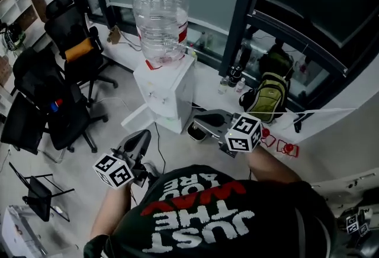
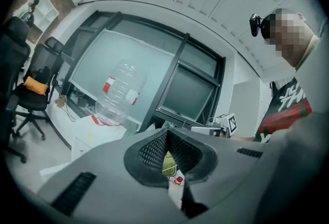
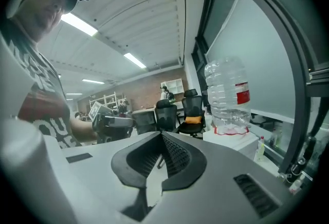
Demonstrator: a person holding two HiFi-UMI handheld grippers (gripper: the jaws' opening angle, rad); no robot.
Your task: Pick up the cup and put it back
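The person holds the left gripper (image 1: 141, 137) and the right gripper (image 1: 200, 122) out in front, each claw closed on nothing. Beyond them stands a white water dispenser (image 1: 164, 88) topped by a clear bottle (image 1: 160, 20).

clear water bottle (image 1: 160, 20) with a red label, past the fingers (image 2: 154, 148) on a white dispenser (image 1: 164, 88). black chair (image 1: 77, 44) with an orange cushion left of them, olive-green backpack (image 1: 267, 97) to the right. fingers themselves dark grey, meshy.

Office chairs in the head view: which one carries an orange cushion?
The office chair farthest from the person, at the view's upper left. An orange cushion sits on it; the other chairs, nearer, show none.
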